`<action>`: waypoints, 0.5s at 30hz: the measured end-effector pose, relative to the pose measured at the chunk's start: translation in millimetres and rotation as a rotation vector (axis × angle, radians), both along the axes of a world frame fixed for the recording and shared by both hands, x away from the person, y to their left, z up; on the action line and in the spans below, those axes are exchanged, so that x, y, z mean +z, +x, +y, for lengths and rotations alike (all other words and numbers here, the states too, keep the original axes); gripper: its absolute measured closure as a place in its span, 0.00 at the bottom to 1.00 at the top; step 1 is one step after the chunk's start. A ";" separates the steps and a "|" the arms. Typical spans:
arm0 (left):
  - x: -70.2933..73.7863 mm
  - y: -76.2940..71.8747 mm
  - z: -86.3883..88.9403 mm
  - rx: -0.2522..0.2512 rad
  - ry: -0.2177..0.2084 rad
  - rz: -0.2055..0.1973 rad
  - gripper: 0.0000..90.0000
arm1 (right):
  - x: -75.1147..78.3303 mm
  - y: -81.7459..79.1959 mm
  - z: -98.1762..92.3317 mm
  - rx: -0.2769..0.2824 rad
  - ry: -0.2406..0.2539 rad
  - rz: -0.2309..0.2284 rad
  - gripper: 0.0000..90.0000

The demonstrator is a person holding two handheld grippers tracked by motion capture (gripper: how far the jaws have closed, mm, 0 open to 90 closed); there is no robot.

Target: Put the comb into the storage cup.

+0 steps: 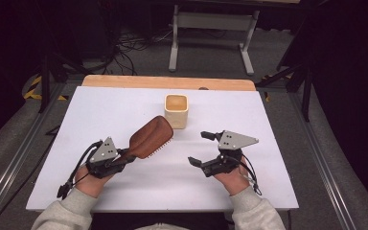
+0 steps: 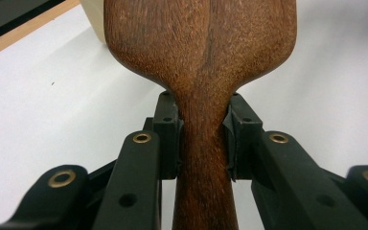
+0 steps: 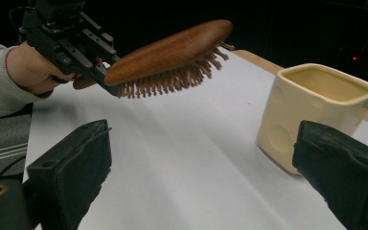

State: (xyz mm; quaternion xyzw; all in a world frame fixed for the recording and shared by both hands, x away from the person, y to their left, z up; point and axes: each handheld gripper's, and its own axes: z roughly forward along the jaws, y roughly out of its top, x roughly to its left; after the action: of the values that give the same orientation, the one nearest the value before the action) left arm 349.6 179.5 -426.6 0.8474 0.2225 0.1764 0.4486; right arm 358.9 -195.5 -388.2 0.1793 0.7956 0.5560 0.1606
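A brown wooden hairbrush [image 1: 149, 137] hangs above the white table, bristles down, its head pointing toward a cream square cup [image 1: 176, 110]. My left gripper [image 1: 127, 157] is shut on the brush's handle; in the left gripper view both pads clamp the narrow neck of the hairbrush [image 2: 203, 139]. In the right gripper view the hairbrush [image 3: 167, 50] is lifted clear of the table, held by the left gripper [image 3: 103, 64], and the cup [image 3: 311, 112] stands upright at the right. My right gripper [image 1: 200, 148] is open, with nothing between its fingers, right of the brush.
The white tabletop [image 1: 124, 105] has a wooden strip [image 1: 167, 82] along its far edge. Beyond it stand a white metal frame [image 1: 211, 33] and cables on the floor. Metal rails run along both sides of the table.
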 end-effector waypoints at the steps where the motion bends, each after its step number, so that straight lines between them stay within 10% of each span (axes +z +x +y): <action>1: -0.7 -0.8 -1.0 0.007 0.001 -0.006 0.80 | 0.7 1.4 3.2 0.004 -0.001 0.005 0.06; 15: -2.4 -5.6 -11.5 -0.009 0.005 -0.022 0.80 | 5.8 26.8 47.8 0.042 -0.049 0.121 0.05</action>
State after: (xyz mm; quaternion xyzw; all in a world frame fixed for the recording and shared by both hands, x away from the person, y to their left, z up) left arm 344.0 168.0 -429.0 0.8475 0.2135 0.1841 0.4498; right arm 385.8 -147.8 -382.4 0.1921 0.8207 0.5277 0.1047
